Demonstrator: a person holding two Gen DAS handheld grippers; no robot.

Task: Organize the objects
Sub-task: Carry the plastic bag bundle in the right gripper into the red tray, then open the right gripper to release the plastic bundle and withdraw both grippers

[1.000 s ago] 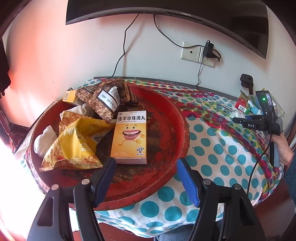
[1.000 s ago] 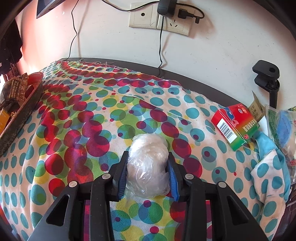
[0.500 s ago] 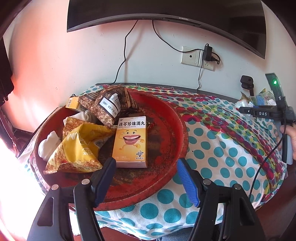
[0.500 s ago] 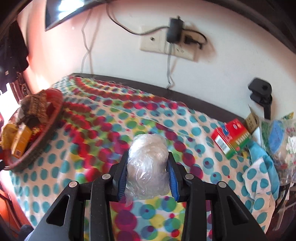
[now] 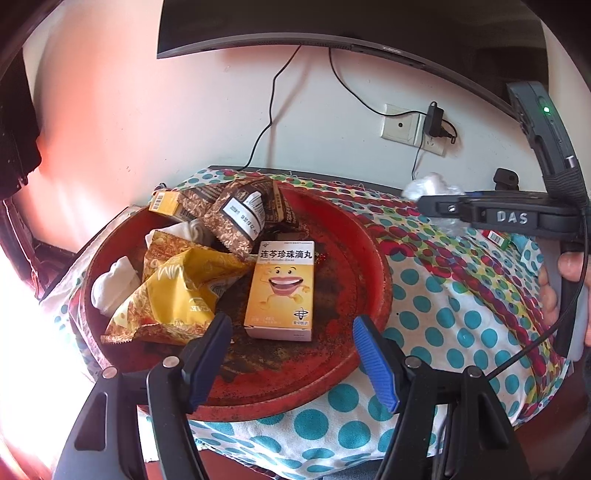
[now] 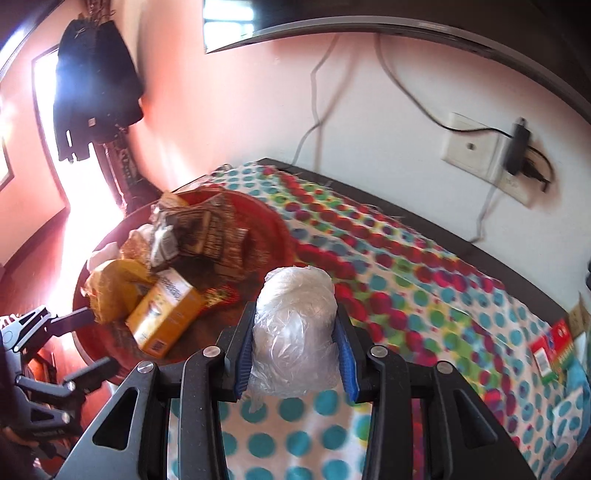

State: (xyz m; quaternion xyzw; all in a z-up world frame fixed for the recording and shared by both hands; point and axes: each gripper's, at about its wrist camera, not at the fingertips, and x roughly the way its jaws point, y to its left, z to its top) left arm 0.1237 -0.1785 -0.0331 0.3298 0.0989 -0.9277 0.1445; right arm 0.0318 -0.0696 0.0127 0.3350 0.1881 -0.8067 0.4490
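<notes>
A round red tray (image 5: 373,266) sits at the table's left end and holds a yellow medicine box (image 5: 282,288), a yellow snack bag (image 5: 177,295), brown packets (image 5: 240,218) and white cloth (image 5: 110,288). My left gripper (image 5: 291,354) is open and empty, low over the tray's near rim. My right gripper (image 6: 295,343) is shut on a clear plastic-wrapped bundle (image 6: 295,325) and holds it in the air above the cloth, beside the tray (image 6: 277,218). The bundle also shows in the left wrist view (image 5: 432,188).
A polka-dot cloth (image 6: 424,295) covers the table. A red and green box (image 6: 550,350) lies at the right end. A wall socket with a plugged charger (image 6: 513,147) and cables is behind. A dark monitor (image 5: 332,22) hangs above.
My right gripper has lifted the bundle and swung left toward the tray, which now fills more of its view. The left gripper stays open over the tray rim.
</notes>
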